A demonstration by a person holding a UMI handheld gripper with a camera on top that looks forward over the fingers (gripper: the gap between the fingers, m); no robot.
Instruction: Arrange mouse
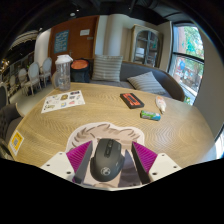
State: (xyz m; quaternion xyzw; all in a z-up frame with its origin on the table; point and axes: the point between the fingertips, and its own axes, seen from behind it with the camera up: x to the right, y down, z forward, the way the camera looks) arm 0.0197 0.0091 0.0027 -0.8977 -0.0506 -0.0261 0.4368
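Note:
A black computer mouse (106,160) with a scroll wheel and a round logo lies between my gripper's (111,163) two fingers. Both magenta pads (80,160) press on its sides, so the gripper is shut on it. The mouse is over the near end of a white mouse mat with a pale printed picture (112,133), which lies on the round wooden table (100,115). I cannot tell whether the mouse rests on the mat or is held just above it.
Beyond the mat lie a printed leaflet (63,99), a dark red-edged flat object (132,100), a beige object (161,103) and a small teal item (151,115). A tall jar (63,72) stands at the table's far left. A yellow item (16,142) lies at the left rim. A sofa stands behind.

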